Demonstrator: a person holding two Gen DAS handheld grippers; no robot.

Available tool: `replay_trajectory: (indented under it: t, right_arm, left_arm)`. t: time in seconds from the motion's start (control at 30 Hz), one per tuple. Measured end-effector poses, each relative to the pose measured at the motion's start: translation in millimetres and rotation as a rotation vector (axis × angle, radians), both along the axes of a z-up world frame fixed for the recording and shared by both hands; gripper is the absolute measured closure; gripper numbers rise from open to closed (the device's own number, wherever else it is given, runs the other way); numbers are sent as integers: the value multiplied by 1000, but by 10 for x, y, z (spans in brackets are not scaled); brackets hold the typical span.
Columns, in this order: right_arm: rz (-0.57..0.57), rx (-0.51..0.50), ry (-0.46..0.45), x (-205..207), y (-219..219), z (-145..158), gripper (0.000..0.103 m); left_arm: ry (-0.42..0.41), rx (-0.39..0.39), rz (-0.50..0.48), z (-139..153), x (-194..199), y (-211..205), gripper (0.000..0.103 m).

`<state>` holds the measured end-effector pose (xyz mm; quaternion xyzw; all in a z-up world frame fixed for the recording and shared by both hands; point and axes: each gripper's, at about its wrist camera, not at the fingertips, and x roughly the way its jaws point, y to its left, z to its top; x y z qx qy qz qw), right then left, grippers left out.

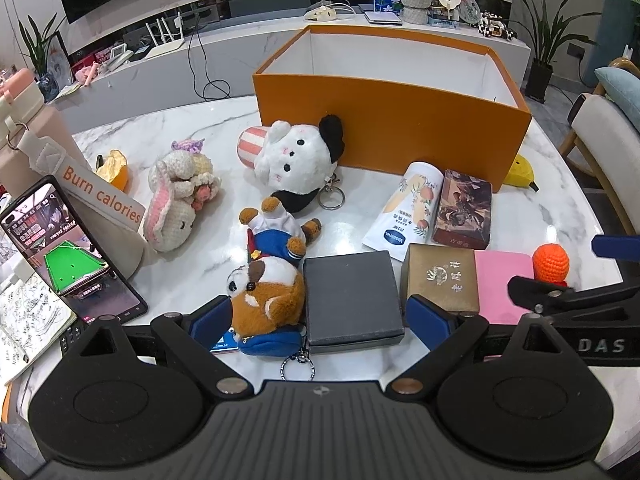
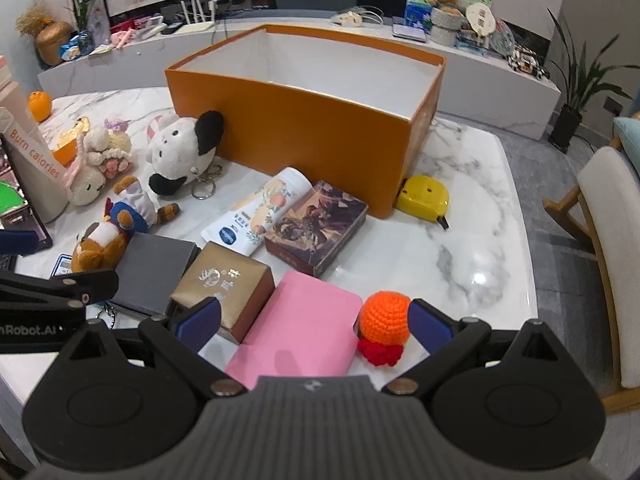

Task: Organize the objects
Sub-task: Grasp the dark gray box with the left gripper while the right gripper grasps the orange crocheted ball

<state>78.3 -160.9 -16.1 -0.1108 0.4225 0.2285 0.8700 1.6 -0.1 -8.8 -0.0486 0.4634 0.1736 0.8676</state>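
An open orange box (image 1: 392, 128) (image 2: 320, 128) stands at the back of the marble table. In front lie a brown dog plush (image 1: 268, 292), a dark grey box (image 1: 352, 296), a gold box (image 1: 440, 280) (image 2: 224, 284), a pink notebook (image 2: 304, 332), an orange crochet toy (image 2: 384, 320), a Vaseline tube (image 1: 408, 208), a dark picture box (image 2: 316, 228), a panda plush (image 1: 300, 160) and a crochet bunny (image 1: 180, 200). My left gripper (image 1: 320, 320) is open around the dog plush and grey box. My right gripper (image 2: 316, 320) is open over the pink notebook.
A phone (image 1: 68, 252) and a beige bottle reading "Burn calories" (image 1: 80, 184) stand at the left. A yellow tape measure (image 2: 424, 196) lies by the box's right corner. A chair (image 2: 600, 240) stands right of the table. A TV console runs behind.
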Motion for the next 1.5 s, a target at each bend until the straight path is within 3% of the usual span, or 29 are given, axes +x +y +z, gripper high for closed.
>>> replay_trajectory:
  t: [0.2, 0.57, 0.73, 0.83, 1.03, 1.2, 1.43, 1.5]
  right_arm:
    - [-10, -2, -9, 52, -76, -20, 3]
    - [-25, 3, 10, 174, -199, -93, 3]
    - [-43, -13, 20, 243, -302, -159, 3]
    - [-50, -15, 27, 267, -361, -184, 3]
    - [-55, -15, 41, 315, -428, -230, 3]
    - [-54, -32, 57, 348, -414, -360, 4]
    - [-57, -46, 90, 430, -387, -483, 13]
    - [-61, -40, 110, 458, -398, -496, 27]
  left_arm:
    - [10, -15, 14, -100, 15, 79, 0]
    - [22, -84, -77, -302, 138, -22, 0]
    - [49, -49, -79, -450, 201, -8, 0]
    - [56, -67, -67, -543, 244, 41, 0]
    - [92, 1, -85, -650, 351, 0, 0]
    - [126, -72, -65, -814, 405, 69, 1]
    - [112, -103, -54, -806, 384, 90, 14]
    - [111, -103, -54, -801, 378, 92, 14]
